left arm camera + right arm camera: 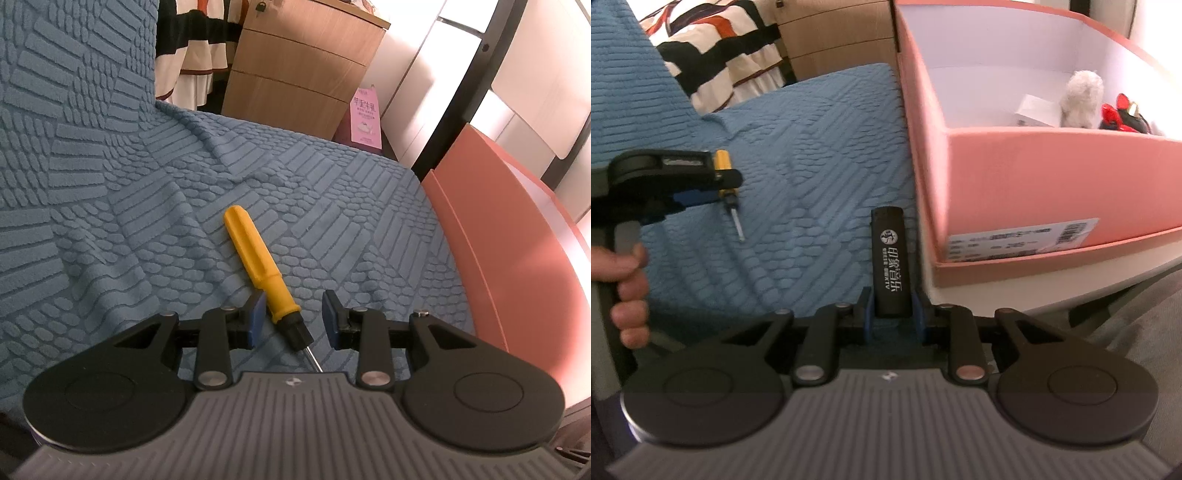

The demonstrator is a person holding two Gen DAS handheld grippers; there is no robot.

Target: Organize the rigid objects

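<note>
A yellow-handled screwdriver (260, 267) lies on the blue textured cover (147, 206), its black collar and metal shaft pointing back toward my left gripper (293, 315). The left gripper is open, its blue pads on either side of the handle's lower end, not closed on it. In the right wrist view the left gripper (713, 184) sits over the screwdriver (728, 184). My right gripper (892, 310) is shut on a black lighter (890, 258) with white print, held just left of the pink box (1015, 184).
The pink box holds a white fluffy toy (1080, 98), a red and black item (1123, 114) and a small white box (1034, 110). The box's side (498, 240) shows at the right. A wooden drawer cabinet (303, 70) and striped bedding (713, 59) stand behind.
</note>
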